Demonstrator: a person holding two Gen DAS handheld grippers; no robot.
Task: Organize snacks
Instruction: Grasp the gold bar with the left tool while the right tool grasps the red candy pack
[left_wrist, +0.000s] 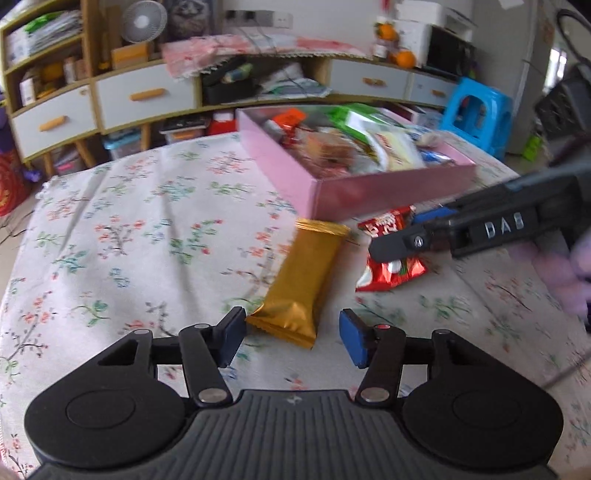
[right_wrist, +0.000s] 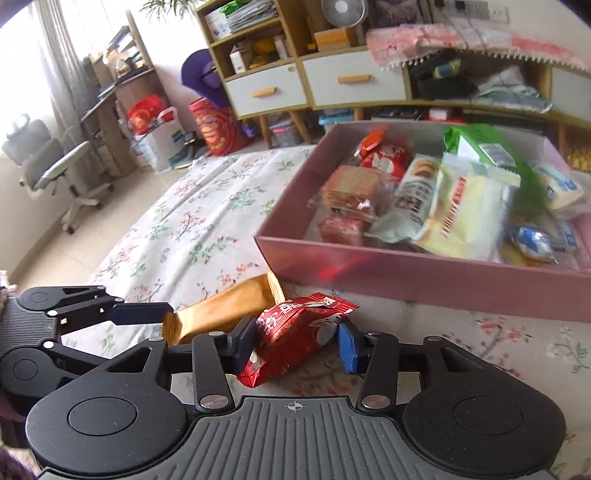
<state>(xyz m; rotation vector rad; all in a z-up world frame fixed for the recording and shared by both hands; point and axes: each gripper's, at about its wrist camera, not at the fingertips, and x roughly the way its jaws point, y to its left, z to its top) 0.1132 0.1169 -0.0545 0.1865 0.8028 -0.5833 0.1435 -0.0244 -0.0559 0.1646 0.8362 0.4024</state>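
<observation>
A gold snack bar (left_wrist: 306, 273) lies on the floral cloth, and its near end sits between the jaws of my left gripper (left_wrist: 291, 334). The left pad brushes the wrapper's corner while the right pad stands apart, so this gripper is open. Just right of the bar lies a red snack packet (left_wrist: 391, 273). My right gripper (right_wrist: 295, 345) is shut on the red packet (right_wrist: 295, 332), with both pads against its sides. The right gripper (left_wrist: 399, 232) reaches in from the right in the left wrist view. Behind both snacks stands a pink box (right_wrist: 406, 273) filled with several snack packs. The left gripper (right_wrist: 166, 328) shows at the gold bar (right_wrist: 221, 314).
The floral tablecloth (left_wrist: 129, 240) spreads wide to the left of the snacks. A drawer cabinet (left_wrist: 144, 96) lines the far wall, with a blue stool (left_wrist: 476, 110) beside the table. An office chair (right_wrist: 48, 162) stands at the far left. A purple sleeve (left_wrist: 569, 273) shows at the right.
</observation>
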